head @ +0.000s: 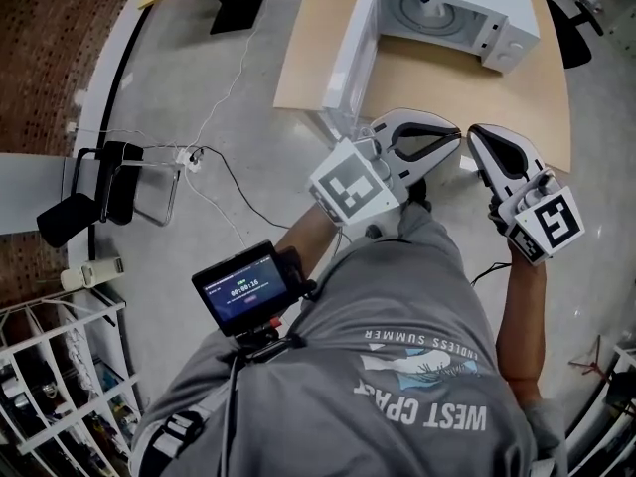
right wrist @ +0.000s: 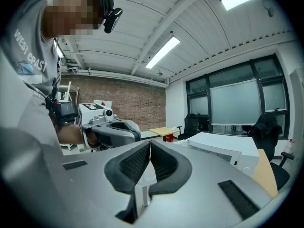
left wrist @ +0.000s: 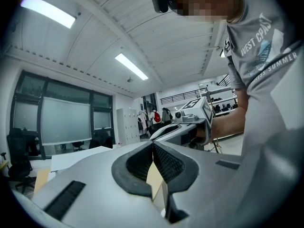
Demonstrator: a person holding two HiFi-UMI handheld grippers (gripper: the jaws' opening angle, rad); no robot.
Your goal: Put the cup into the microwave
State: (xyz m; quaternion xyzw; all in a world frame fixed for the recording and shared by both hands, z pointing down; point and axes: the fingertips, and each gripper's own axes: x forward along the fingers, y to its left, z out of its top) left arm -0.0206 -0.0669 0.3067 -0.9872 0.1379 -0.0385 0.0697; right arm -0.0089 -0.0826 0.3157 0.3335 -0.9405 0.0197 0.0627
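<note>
The left gripper [left wrist: 153, 144], a grey two-jaw tool with black ribbed pads, has its jaws pressed together at the tips with nothing between them; the right gripper [right wrist: 150, 144], of the same make, is likewise closed and empty; in the head view both are held side by side in front of the person's grey T-shirt [head: 397, 366], near the edge of the light wooden table [head: 308, 58]; on that table stands the white microwave [head: 512, 28] with its door [head: 348, 63] swung wide open; inside the cavity, a small pale shape [head: 429, 8] sits on the round turntable, possibly the cup but too small to be sure; a small black screen [head: 243, 288] is mounted at the person's chest
</note>
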